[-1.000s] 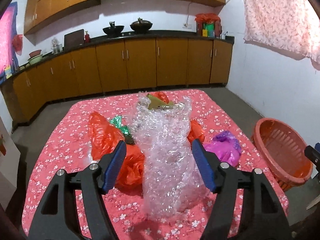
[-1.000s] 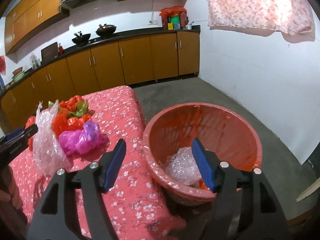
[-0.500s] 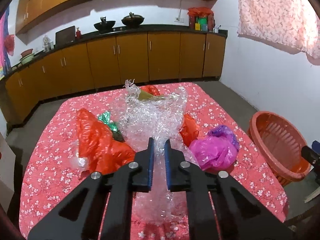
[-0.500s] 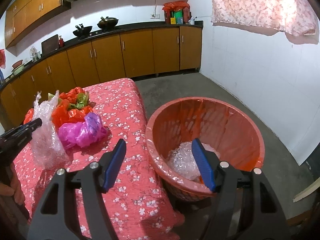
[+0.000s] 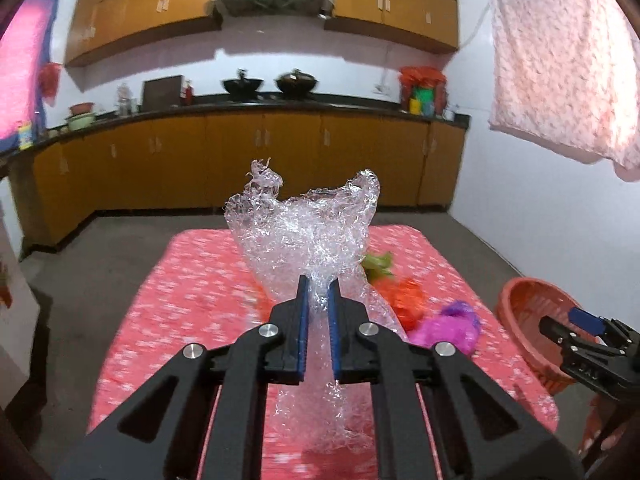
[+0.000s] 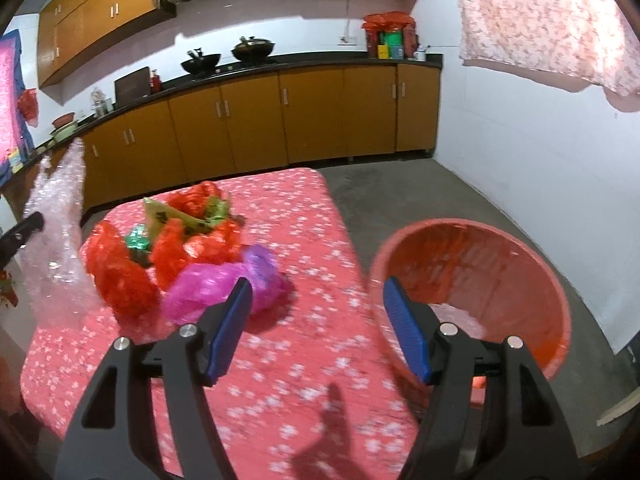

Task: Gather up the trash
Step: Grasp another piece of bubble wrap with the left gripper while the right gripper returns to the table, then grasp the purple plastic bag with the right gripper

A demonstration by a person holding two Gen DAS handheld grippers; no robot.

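My left gripper (image 5: 318,292) is shut on a clear bubble wrap sheet (image 5: 308,236) and holds it lifted above the red floral table (image 5: 192,304); the wrap also shows in the right wrist view (image 6: 56,240). My right gripper (image 6: 318,308) is open and empty above the table's right edge. Left of it lie a magenta plastic bag (image 6: 224,284), red plastic bags (image 6: 128,272) and green wrappers (image 6: 180,216). The orange basket (image 6: 520,256) stands on the floor at the right and holds some clear plastic (image 6: 460,320).
Wooden cabinets (image 6: 280,120) with a dark counter and pots line the far wall. A white wall (image 6: 520,152) with a hanging pink cloth (image 6: 552,20) is at the right. Grey floor (image 6: 400,188) lies between table, basket and cabinets.
My left gripper closed on the bubble wrap and lifted it off the table. My right gripper moved left, from over the basket to over the table edge near the magenta bag.
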